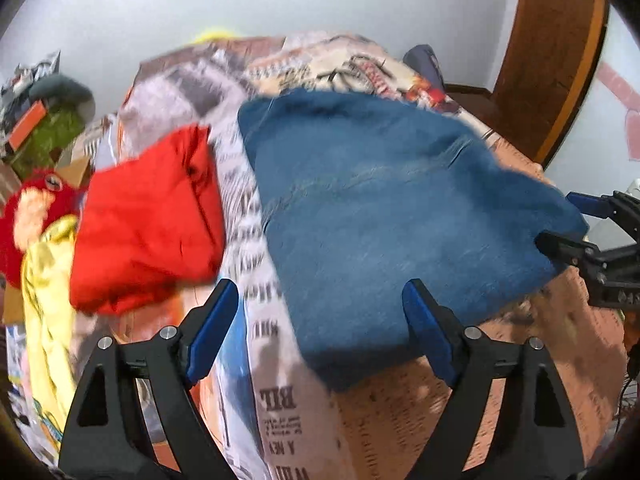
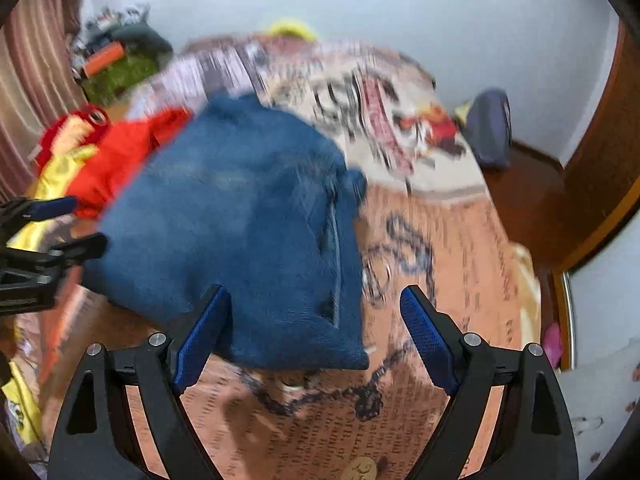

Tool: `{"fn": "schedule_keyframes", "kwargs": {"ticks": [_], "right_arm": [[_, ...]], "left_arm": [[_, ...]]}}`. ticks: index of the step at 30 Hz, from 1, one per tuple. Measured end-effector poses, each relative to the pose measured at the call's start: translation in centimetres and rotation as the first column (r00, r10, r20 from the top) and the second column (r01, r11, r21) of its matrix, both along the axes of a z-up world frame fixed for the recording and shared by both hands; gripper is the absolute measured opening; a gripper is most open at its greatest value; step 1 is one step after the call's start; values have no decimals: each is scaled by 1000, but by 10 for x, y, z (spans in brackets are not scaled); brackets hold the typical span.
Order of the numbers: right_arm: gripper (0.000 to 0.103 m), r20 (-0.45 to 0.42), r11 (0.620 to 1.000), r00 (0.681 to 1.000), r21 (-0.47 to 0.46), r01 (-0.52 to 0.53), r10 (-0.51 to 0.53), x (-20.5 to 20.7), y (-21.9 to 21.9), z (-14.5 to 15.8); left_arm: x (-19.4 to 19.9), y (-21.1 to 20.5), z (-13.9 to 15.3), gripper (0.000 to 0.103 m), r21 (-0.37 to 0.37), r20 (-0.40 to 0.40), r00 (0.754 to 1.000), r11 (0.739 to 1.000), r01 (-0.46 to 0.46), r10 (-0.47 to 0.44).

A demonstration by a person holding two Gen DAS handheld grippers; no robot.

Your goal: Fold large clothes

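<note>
My left gripper [image 1: 316, 320] has its jaws spread wide and released, holding nothing. The near left corner of a folded blue sweater [image 1: 384, 208] lies between and just beyond its blue pads, resting on the bed [image 1: 420, 412]. My right gripper [image 2: 316, 324] is likewise released, jaws apart and empty, with the sweater's near right corner [image 2: 248, 232] lying between its fingers, closer to the left one. Both views are motion-blurred.

The sweater sits as a rough rectangle on a bedspread printed with newsprint lettering and cartoon figures. From the left wrist view, the right gripper [image 1: 576, 220] appears at the sweater's right edge, just beside the cloth; whether it touches I cannot tell. From the right wrist view, the left gripper [image 2: 76, 224] shows at the sweater's left edge.

To the left of the sweater lies a folded red garment [image 1: 148, 224], near but apart from it. Beyond that sit a yellow garment [image 1: 44, 288] and a red plush toy [image 1: 28, 208]. A wooden door frame [image 1: 560, 52] stands at the right against a pale wall.
</note>
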State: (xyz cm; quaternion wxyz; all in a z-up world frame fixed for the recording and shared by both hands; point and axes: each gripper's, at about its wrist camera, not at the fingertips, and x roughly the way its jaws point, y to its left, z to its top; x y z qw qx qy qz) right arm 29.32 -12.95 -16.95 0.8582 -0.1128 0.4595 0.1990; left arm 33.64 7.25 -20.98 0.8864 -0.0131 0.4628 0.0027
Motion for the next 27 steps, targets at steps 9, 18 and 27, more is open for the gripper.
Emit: {"fn": "schedule_keyframes", "kwargs": {"ticks": [9, 18, 27], "right_arm": [[87, -91, 999, 995, 5, 34, -34, 4, -22, -11], [87, -33, 990, 995, 110, -88, 92, 20, -1, 17], [87, -274, 983, 956, 173, -53, 100, 95, 10, -35]], "left_arm": [[-14, 19, -5, 94, -84, 4, 999, 996, -36, 37], [11, 40, 23, 94, -66, 72, 996, 997, -40, 44], [68, 54, -22, 94, -308, -115, 993, 951, -29, -7]]}}
